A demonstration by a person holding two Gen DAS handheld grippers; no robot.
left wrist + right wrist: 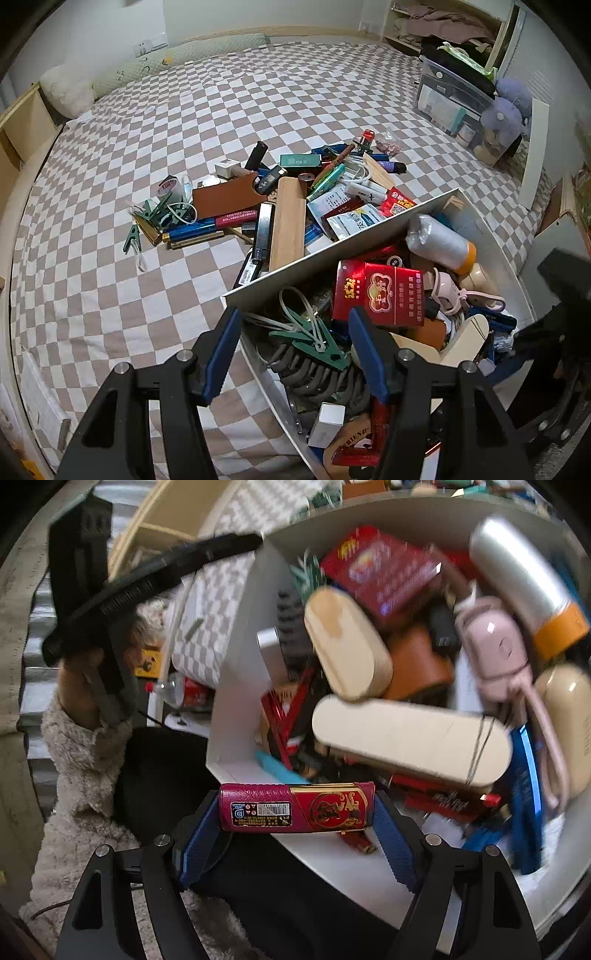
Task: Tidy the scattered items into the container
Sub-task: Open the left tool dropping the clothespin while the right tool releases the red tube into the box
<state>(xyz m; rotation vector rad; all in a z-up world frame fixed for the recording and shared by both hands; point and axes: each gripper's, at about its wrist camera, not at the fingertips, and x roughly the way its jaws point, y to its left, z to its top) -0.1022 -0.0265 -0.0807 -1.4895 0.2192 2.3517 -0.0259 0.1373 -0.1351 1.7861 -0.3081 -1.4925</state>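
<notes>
The right gripper (295,814) was clamped on a red packet (295,808), its long axis crosswise from pad to pad, over the white box's (240,657) near rim. The left gripper (293,345) hung with fingers apart, empty, above a green clip (314,341) inside the box.

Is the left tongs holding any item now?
No, the left tongs stand open above the container with nothing between them.

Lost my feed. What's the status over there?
Left gripper open, empty, over container. Right gripper shut on red box at container rim. Nothing blocking.
</notes>
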